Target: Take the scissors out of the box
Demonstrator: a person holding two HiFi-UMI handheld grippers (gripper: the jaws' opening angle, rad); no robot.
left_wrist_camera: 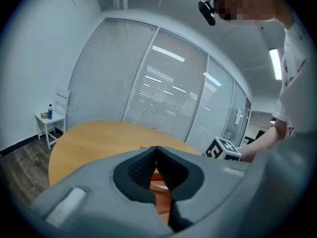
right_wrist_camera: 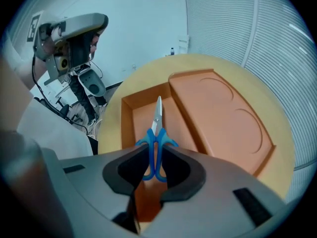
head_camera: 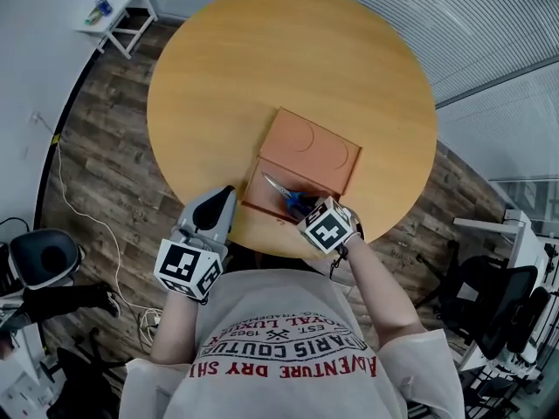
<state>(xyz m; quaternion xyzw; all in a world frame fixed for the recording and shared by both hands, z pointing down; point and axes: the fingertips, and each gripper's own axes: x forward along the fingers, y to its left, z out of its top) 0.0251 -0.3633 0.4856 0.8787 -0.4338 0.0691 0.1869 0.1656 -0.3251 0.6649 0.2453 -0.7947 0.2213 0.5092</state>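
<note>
The scissors have blue handles and silver blades. My right gripper is shut on the handles, and the blades point away over the open orange box. In the head view the right gripper holds the scissors over the box's near part, with its marker cube hiding the jaws. The box's lid lies folded back on the far side. My left gripper is at the table's near edge, left of the box. Its jaws meet at the tips with nothing between them.
The box lies on a round wooden table. A small white side table with a bottle stands at the far left on the wood floor. An office chair is at the left, and more chairs at the right.
</note>
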